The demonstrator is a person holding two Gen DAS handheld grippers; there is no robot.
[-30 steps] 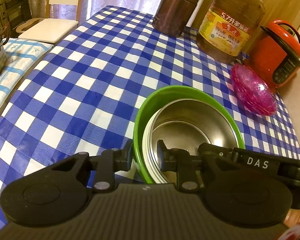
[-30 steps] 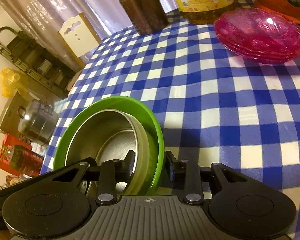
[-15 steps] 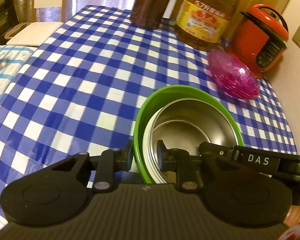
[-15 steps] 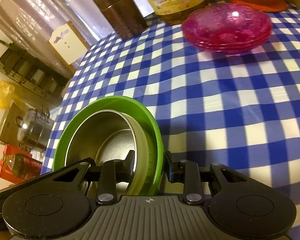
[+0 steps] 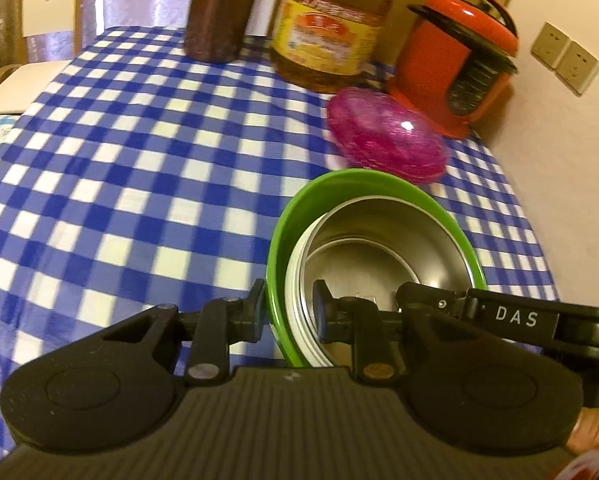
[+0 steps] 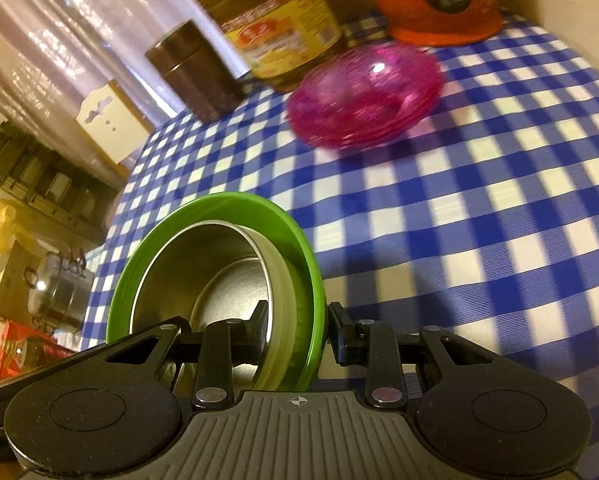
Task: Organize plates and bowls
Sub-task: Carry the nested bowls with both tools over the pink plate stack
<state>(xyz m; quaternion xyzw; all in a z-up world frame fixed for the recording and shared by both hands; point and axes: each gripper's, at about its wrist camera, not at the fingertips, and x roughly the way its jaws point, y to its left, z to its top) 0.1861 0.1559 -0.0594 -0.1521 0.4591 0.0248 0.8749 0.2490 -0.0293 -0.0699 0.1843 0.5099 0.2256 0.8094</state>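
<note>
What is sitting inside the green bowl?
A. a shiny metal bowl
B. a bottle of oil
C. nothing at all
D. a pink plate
A: a shiny metal bowl is nested inside the green bowl, while the pink plates lie apart on the checked cloth near the oil bottle.

Pink plates (image 5: pixel 385 134) ahead; bare cloth (image 5: pixel 139 184) leftward
</note>
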